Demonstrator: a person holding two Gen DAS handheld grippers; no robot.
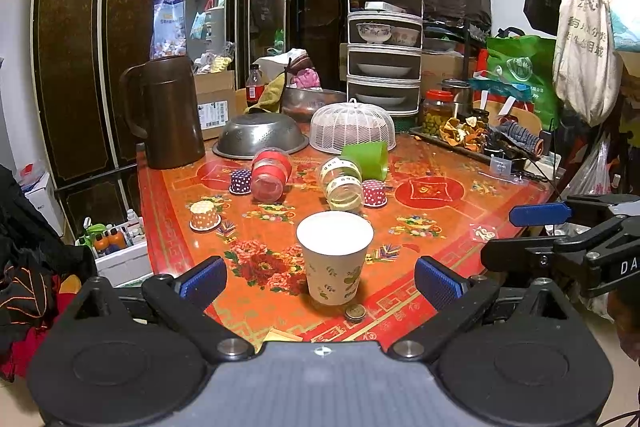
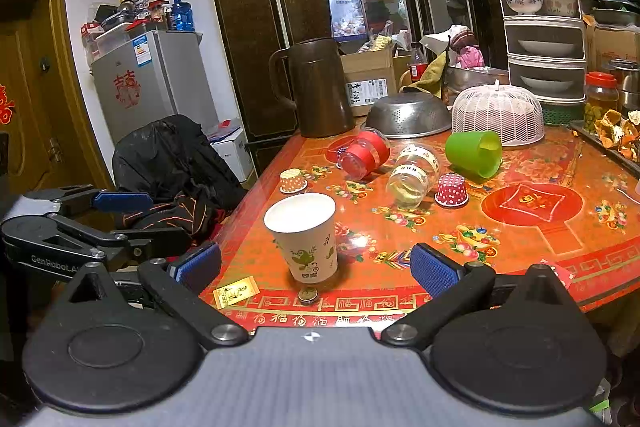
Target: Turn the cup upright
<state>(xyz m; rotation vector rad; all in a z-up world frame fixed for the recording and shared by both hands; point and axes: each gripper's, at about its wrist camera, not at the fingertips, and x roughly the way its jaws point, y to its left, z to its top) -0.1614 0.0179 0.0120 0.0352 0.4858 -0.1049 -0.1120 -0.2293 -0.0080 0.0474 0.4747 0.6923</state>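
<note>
A white paper cup with green leaf print [image 1: 334, 257] stands upright, mouth up, near the front edge of the red patterned table [image 1: 440, 227]; it also shows in the right wrist view [image 2: 304, 235]. My left gripper [image 1: 320, 277] is open and empty, with its blue pads on either side of the cup and short of it. My right gripper [image 2: 316, 265] is open and empty, just in front of the cup. A green plastic cup [image 1: 366, 157] lies on its side farther back, as do a red-banded clear cup [image 1: 271, 171] and a clear cup with yellow bands [image 1: 342, 183].
Several small dotted cupcake liners [image 1: 205, 215] sit upside down on the table. A brown jug [image 1: 168, 111], a steel colander [image 1: 260, 137], a white mesh food cover [image 1: 352, 129] and a tiered dish rack [image 1: 384, 31] stand at the back. A coin [image 1: 355, 313] lies by the cup.
</note>
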